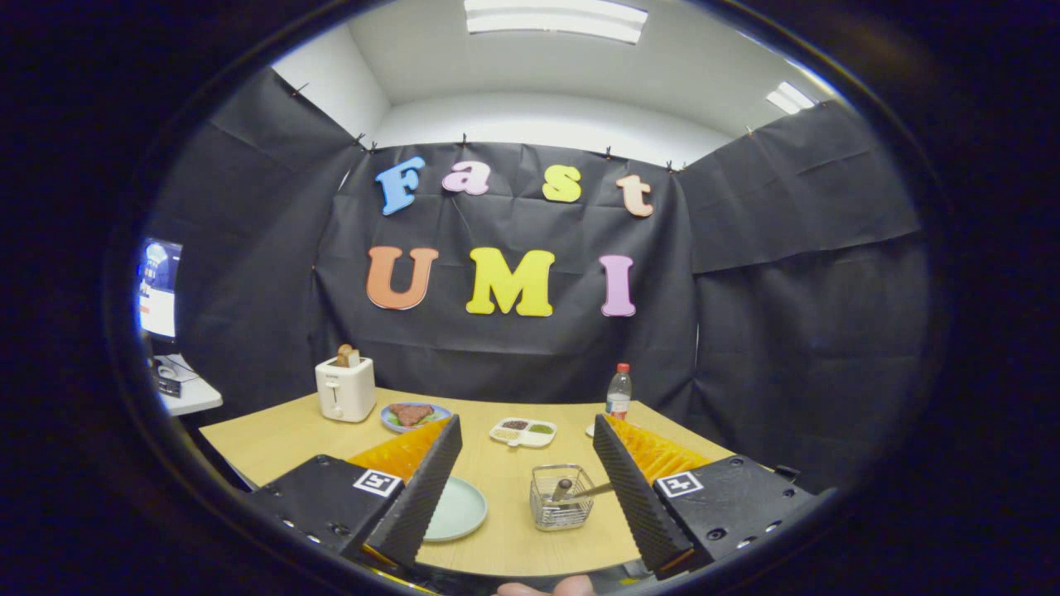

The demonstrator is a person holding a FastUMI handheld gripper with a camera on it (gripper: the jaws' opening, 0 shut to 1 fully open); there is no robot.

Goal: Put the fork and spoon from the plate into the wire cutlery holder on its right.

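Note:
A pale green plate (457, 507) lies on the wooden table (290, 434), partly behind my left finger (422, 488), and the part I see holds nothing. To its right stands the wire cutlery holder (561, 497) with cutlery handles (580, 490) leaning out of it toward my right finger (629, 492). My gripper (527, 476) hangs open above the table's near side, with the holder and plate low between its fingers and nothing held.
A white toaster (345, 387) with toast stands at the back left. Beside it sit a plate of food (414, 414), a small divided white dish (523, 431) and a bottle (619, 391). A side desk with a screen (161, 285) stands at the left. Fingertips (546, 588) show below.

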